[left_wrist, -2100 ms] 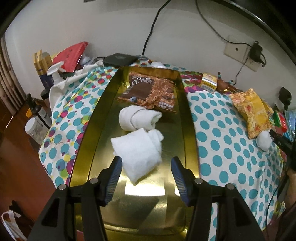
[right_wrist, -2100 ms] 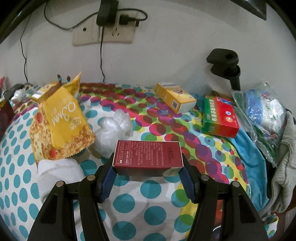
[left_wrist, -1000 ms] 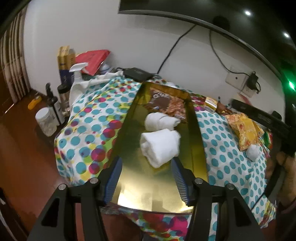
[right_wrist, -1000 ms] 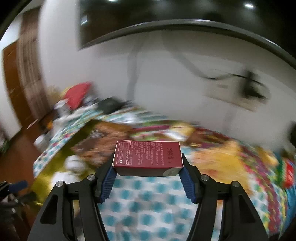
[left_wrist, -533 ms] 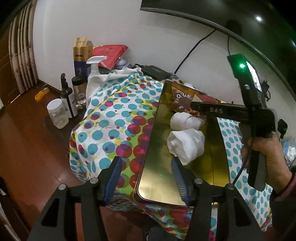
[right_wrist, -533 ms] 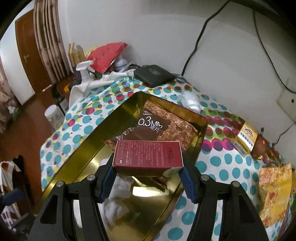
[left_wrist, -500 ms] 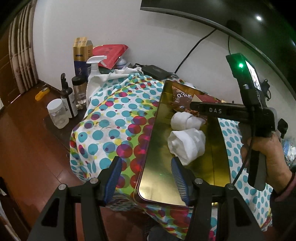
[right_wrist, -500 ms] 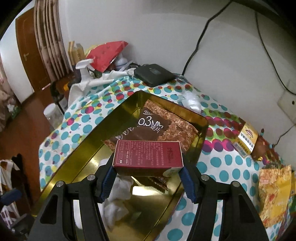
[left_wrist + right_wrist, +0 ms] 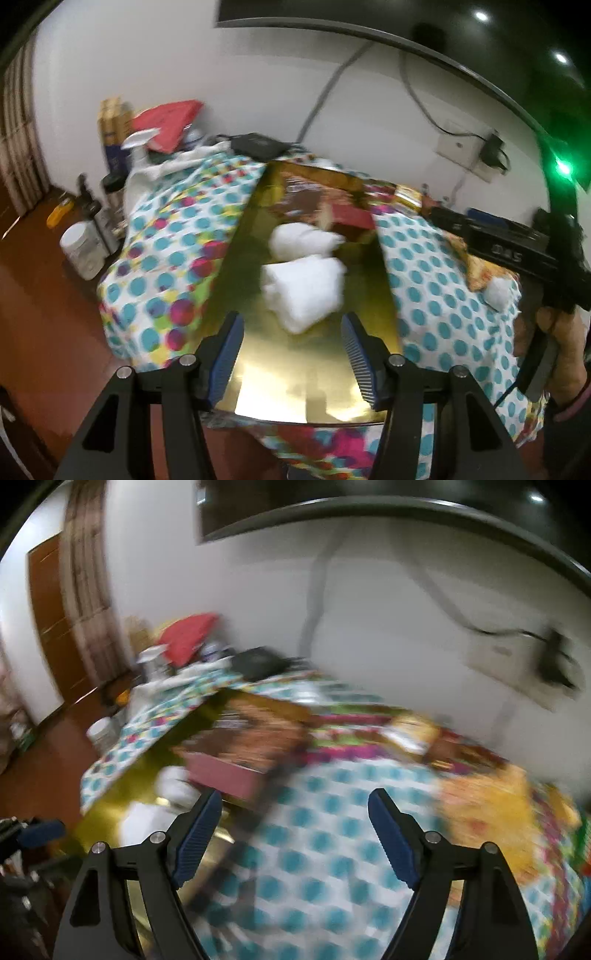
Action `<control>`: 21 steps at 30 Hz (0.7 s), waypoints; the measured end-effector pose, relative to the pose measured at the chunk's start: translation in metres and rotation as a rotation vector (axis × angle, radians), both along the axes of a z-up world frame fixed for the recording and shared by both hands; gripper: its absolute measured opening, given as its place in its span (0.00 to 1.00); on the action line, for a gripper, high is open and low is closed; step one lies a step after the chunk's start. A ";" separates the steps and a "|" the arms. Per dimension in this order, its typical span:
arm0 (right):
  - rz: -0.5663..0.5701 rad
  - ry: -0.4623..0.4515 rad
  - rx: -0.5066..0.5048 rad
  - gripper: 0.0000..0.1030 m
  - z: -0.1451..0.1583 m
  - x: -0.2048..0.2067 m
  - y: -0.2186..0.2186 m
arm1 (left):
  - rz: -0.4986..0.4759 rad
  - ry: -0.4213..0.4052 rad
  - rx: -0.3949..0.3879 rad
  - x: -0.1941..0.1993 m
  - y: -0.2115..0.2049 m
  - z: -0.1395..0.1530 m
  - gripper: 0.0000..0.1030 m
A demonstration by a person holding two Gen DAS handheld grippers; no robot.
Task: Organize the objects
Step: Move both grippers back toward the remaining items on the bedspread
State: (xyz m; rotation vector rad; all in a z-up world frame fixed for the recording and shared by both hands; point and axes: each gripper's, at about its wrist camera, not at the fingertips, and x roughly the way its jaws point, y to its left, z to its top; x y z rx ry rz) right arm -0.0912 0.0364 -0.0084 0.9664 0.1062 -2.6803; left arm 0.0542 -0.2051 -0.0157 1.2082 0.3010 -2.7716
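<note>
Red box lies in gold tray, stiff, light; grip across its long sides. Right gripper fingers wide, empty. Left gripper fingers wide, empty; rolled towel soft.

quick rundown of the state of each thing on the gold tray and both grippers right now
left hand-held gripper: open, empty, over the near end of the tray
right hand-held gripper: open, empty
gold tray: flat on the dotted cloth
red box: lying in the tray, let go
two rolled white towels: lying mid-tray
brown snack bag: flat at the far end
</note>
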 end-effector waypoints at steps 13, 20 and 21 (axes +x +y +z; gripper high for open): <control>-0.387 -0.106 0.026 0.79 -0.061 0.010 0.153 | -0.343 -0.024 -0.009 -0.048 0.150 -0.012 0.55; -0.360 -0.151 0.049 0.79 -0.098 -0.024 0.130 | -0.496 -0.024 -0.012 -0.077 0.217 -0.026 0.55; -0.354 -0.157 0.046 0.79 -0.103 -0.029 0.129 | -0.514 -0.026 -0.011 -0.079 0.221 -0.028 0.55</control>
